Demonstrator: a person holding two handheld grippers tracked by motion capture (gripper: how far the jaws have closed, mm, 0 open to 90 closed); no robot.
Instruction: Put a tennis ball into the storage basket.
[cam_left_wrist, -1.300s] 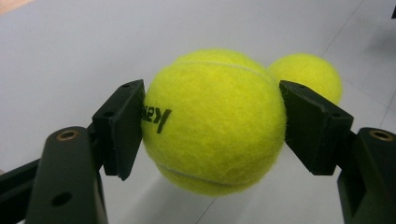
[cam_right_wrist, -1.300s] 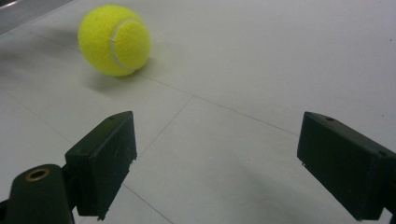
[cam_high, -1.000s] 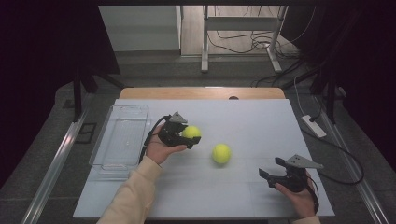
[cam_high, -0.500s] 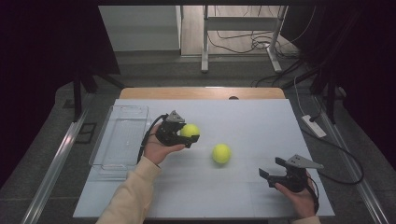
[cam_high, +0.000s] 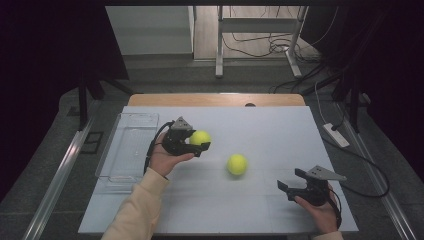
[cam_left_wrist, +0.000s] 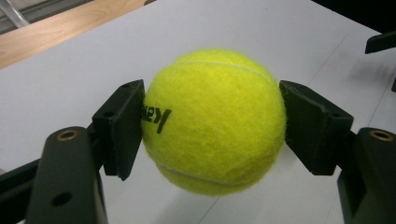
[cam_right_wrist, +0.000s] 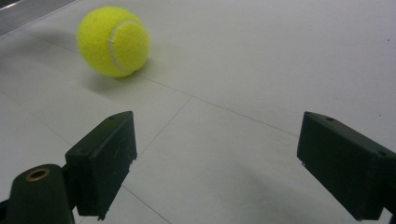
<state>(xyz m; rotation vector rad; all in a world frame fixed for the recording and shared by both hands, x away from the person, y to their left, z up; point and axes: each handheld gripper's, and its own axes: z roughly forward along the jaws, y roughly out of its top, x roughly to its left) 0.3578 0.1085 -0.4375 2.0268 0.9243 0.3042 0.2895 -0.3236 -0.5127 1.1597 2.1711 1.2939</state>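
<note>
From above, left gripper (cam_high: 199, 145) clamps 1 tennis ball (cam_high: 200, 137); its own view shows black lettering; right gripper (cam_high: 289, 180) gapes empty.

The left tool (cam_high: 196, 145) is raised off the table, jaws clamped; the right tool (cam_high: 292, 181) rests low, jaws spread.

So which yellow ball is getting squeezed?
The tennis ball nearer the clear tray: the left gripper has its jaws pressed on both its sides. The other ball lies free on the table.
</note>
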